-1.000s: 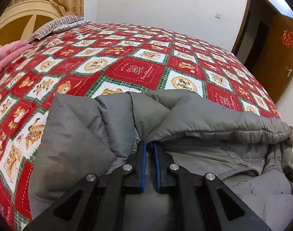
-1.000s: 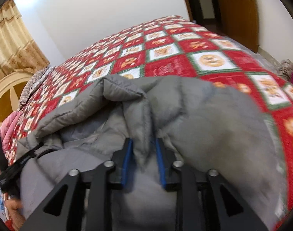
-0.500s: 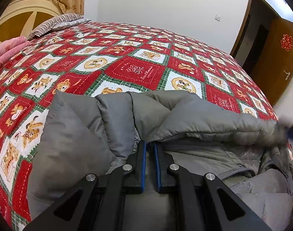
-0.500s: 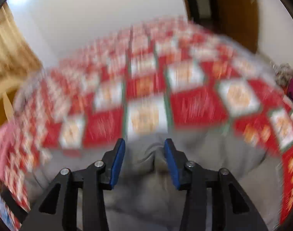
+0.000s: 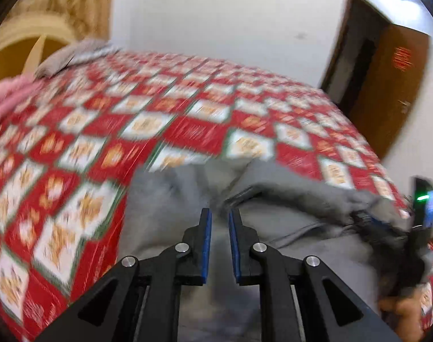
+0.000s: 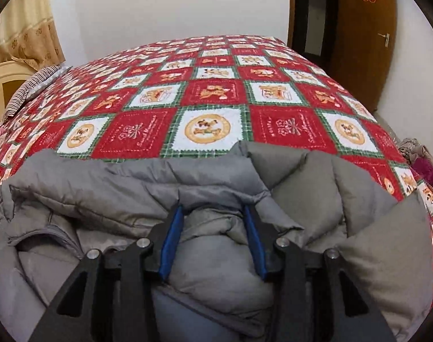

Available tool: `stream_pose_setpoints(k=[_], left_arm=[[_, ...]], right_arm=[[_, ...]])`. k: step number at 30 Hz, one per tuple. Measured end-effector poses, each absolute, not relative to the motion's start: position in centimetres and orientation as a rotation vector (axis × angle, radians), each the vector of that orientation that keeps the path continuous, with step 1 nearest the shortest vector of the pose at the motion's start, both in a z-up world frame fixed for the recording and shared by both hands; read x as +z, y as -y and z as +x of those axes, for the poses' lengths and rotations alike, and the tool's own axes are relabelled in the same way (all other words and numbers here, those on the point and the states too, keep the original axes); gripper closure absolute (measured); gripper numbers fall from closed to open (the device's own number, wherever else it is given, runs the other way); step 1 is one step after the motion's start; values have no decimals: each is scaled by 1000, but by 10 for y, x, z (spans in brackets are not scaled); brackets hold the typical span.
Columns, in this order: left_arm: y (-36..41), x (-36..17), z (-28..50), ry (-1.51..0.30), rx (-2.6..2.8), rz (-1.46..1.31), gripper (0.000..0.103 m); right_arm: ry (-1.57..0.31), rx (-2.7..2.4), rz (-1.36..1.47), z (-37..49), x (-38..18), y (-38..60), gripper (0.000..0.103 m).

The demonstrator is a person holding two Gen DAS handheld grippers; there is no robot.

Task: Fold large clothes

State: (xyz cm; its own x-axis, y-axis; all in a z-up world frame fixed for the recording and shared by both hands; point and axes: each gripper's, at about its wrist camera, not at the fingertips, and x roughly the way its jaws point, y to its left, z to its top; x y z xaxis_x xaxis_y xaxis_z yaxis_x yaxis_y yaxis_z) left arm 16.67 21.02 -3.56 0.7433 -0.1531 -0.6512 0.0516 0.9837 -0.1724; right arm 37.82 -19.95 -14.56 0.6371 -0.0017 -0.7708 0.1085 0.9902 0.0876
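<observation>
A puffy grey down jacket (image 5: 287,199) (image 6: 102,188) lies bunched at the near edge of a bed with a red, white and green checked bedspread (image 5: 159,125) (image 6: 210,94). My left gripper (image 5: 218,213) hovers over the jacket's left part, blurred. Its blue pads are a narrow slit apart and just beginning to part, with no cloth visibly pinched. My right gripper (image 6: 213,213) is open, its fingers pushed into the jacket. A soft bulge of cloth sits loosely between the pads, and a fold lies across the tips. In the left wrist view the right gripper (image 5: 364,222) shows at the jacket's right end, above a hand (image 5: 398,310).
A striped pillow (image 6: 31,88) (image 5: 74,57) and pink cloth (image 5: 8,97) lie at the head of the bed by a cream headboard (image 5: 22,45). A brown door (image 6: 361,42) (image 5: 387,85) stands open at the right. Loose clothes (image 6: 421,159) are piled beyond the bed's right edge.
The right gripper let go of the jacket fold, opened and swung across to another part of the jacket. The left gripper rose, and its slit is slightly wider.
</observation>
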Motion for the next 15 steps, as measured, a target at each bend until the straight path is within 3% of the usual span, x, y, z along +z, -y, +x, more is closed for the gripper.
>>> stream_pose_setpoints(k=[2, 3, 4, 5, 6, 11, 13, 15], left_arm=[[-186, -14, 181, -678, -144, -98, 90], [-174, -6, 191, -661, -161, -96, 82], [-159, 0, 206, -657, -178, -114, 72], [-142, 0, 224, -672, -191, -133, 42], [-127, -5, 240, -691, -192, -133, 29], [-90, -72, 277, -793, -95, 38, 29], [-106, -107, 281, -864, -87, -25, 29], [-114, -109, 280, -854, -80, -64, 29]], right_arm=[[-876, -66, 121, 379, -145, 197, 56], [-873, -66, 123, 378, -145, 197, 56], [-871, -64, 127, 377, -145, 198, 56], [-868, -62, 132, 376, -145, 199, 56], [-866, -59, 136, 376, -145, 199, 56], [-858, -45, 163, 374, -145, 203, 56], [-848, -30, 189, 373, -145, 206, 54], [-846, -22, 199, 373, -145, 207, 54]])
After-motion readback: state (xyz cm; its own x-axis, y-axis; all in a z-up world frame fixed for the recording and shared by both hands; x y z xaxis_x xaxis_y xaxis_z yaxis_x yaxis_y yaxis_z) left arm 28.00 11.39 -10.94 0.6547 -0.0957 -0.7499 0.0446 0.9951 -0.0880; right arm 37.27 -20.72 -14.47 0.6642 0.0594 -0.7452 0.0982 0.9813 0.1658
